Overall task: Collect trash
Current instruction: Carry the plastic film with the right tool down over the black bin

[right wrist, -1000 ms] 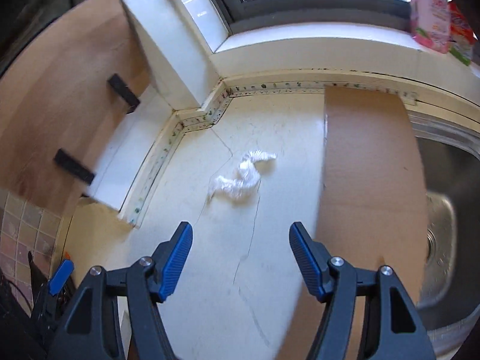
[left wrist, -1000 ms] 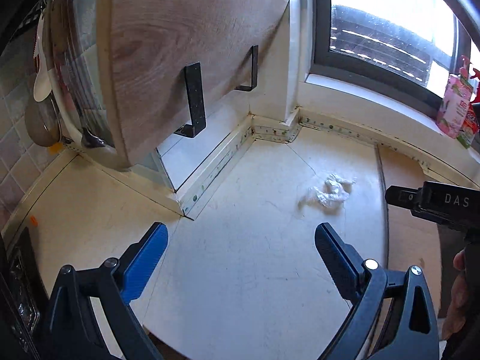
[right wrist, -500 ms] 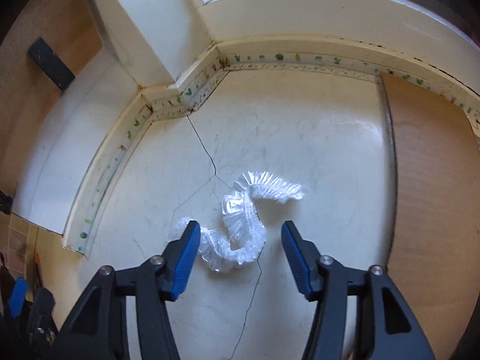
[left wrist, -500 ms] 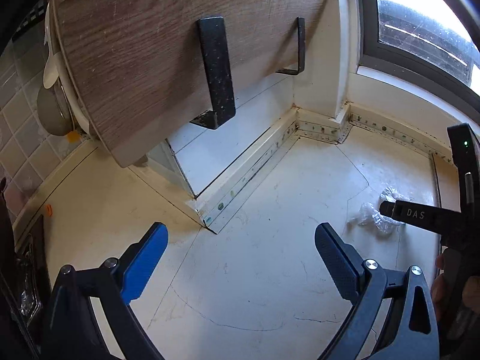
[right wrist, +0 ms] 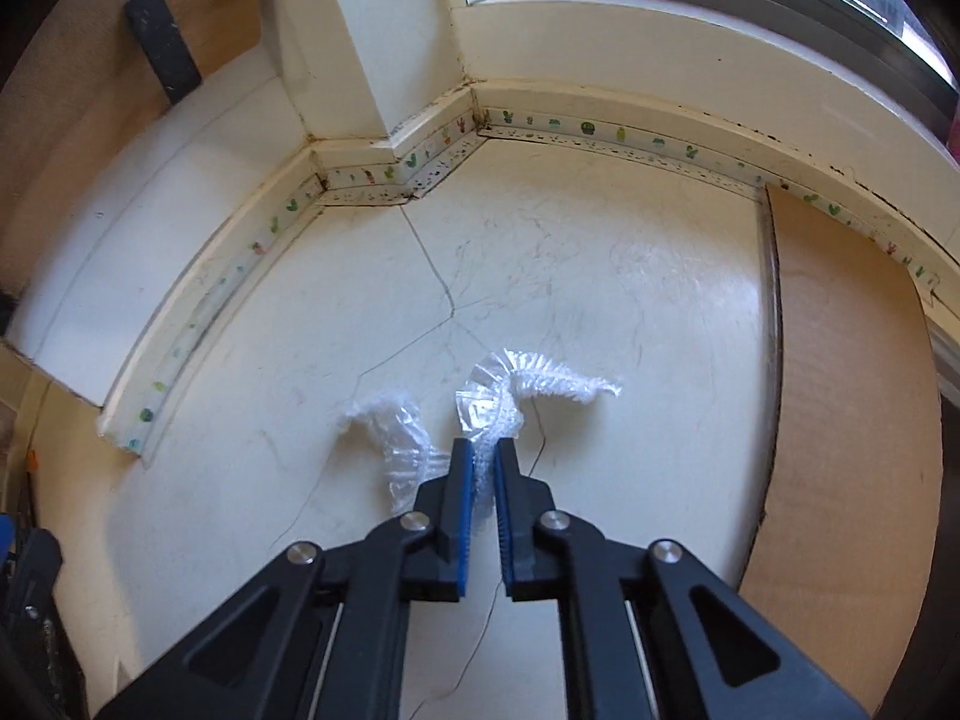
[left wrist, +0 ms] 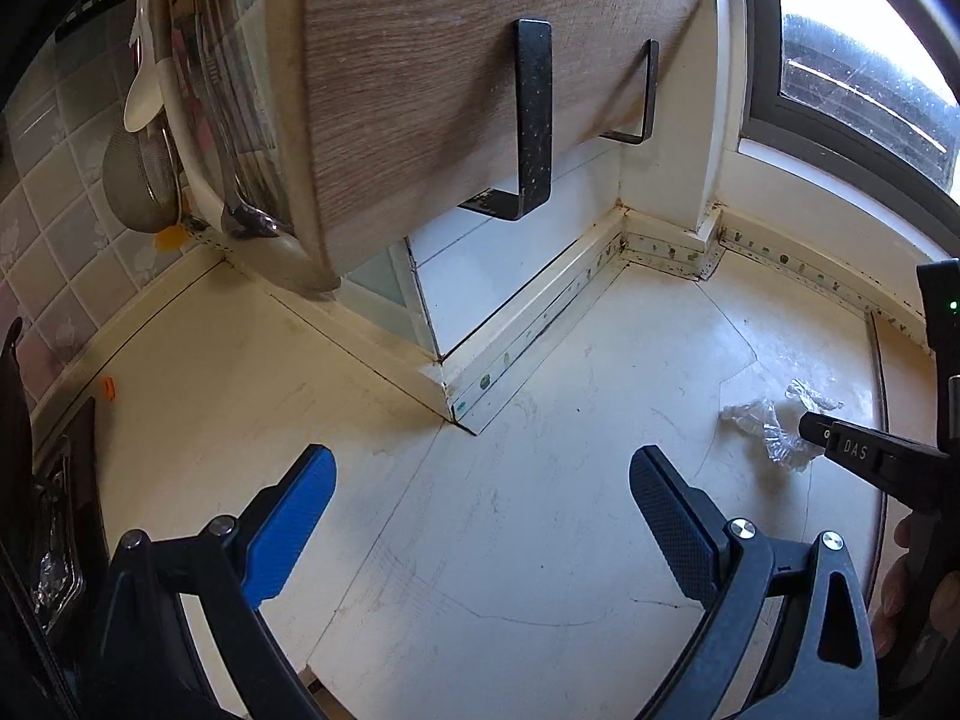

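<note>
We are over a cream, cracked kitchen countertop (right wrist: 630, 276) edged with cactus-print tape, under a window. Nearest us, the right gripper (right wrist: 485, 461) is closing its blue pads on a crumpled clear plastic wrap (right wrist: 510, 387), ruffled and translucent, which lies on the counter with frilled ends trailing to both sides; its middle is hidden between the jaws. The left gripper (left wrist: 480, 480) hovers spread and empty. Farther off, a wooden shelf (left wrist: 450, 60) on black brackets cuts off the wall behind.

Cracked cream countertop (left wrist: 540, 540), wooden cabinet (left wrist: 456, 60) overhead, metal strainer (left wrist: 141, 180) against tiled wall (left wrist: 42, 198), cactus-patterned edge strip (right wrist: 600, 132).
</note>
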Demonstrator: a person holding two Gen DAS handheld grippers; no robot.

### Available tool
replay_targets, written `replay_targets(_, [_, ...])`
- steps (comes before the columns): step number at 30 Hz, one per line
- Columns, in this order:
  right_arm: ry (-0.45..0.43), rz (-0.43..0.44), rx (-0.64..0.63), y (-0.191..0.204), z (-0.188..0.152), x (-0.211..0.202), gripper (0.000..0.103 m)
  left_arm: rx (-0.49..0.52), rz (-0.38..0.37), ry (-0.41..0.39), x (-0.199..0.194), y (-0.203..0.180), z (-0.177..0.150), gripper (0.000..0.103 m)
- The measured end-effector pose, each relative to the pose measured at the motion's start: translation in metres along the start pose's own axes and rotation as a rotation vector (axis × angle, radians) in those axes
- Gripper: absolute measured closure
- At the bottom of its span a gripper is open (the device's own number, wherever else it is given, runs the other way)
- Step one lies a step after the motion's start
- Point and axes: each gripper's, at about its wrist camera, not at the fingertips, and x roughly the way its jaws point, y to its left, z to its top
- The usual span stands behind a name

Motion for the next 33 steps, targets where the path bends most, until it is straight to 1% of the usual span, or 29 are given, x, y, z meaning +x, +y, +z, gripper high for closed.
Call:
replay_targets(3, [-0.010, 0.033, 0.014, 0.005, -0.012, -0.021, 0.096, 0.000, -0.021, 0.008, -0.013, 0.010, -0.009, 0.005])
replay_targets(7, [-0.037, 0.055, 0.025, 0.016, -0.040, -0.060, 0.096, -0.004, -0.061, 0.010, -0.035, 0.029, -0.022, 0.005])
replay_targets(13, [-0.065, 0.083, 0.057, 0.044, -0.100, -0.124, 0.096, 0.014, -0.128, 0.008, -0.081, 0.075, -0.050, 0.005])
replay_targets(16, [-0.090, 0.071, 0.074, 0.062, -0.133, -0.154, 0.096, 0.034, -0.159, 0.017, -0.100, 0.101, -0.071, 0.005])
replay_targets(19, [-0.091, 0.066, 0.097, 0.079, -0.168, -0.175, 0.096, 0.044, -0.199, 0.039, -0.115, 0.125, -0.092, 0.005])
replay_targets(24, [-0.073, 0.034, 0.135, 0.101, -0.222, -0.188, 0.096, 0.068, -0.250, 0.049, -0.131, 0.158, -0.126, 0.005])
replay_targets(28, [-0.012, 0.018, 0.148, 0.117, -0.264, -0.189, 0.096, 0.100, -0.267, 0.079, -0.132, 0.171, -0.154, 0.005])
replay_targets(33, [0.098, 0.009, 0.148, 0.133, -0.305, -0.177, 0.096, 0.152, -0.261, 0.129, -0.118, 0.173, -0.180, 0.005])
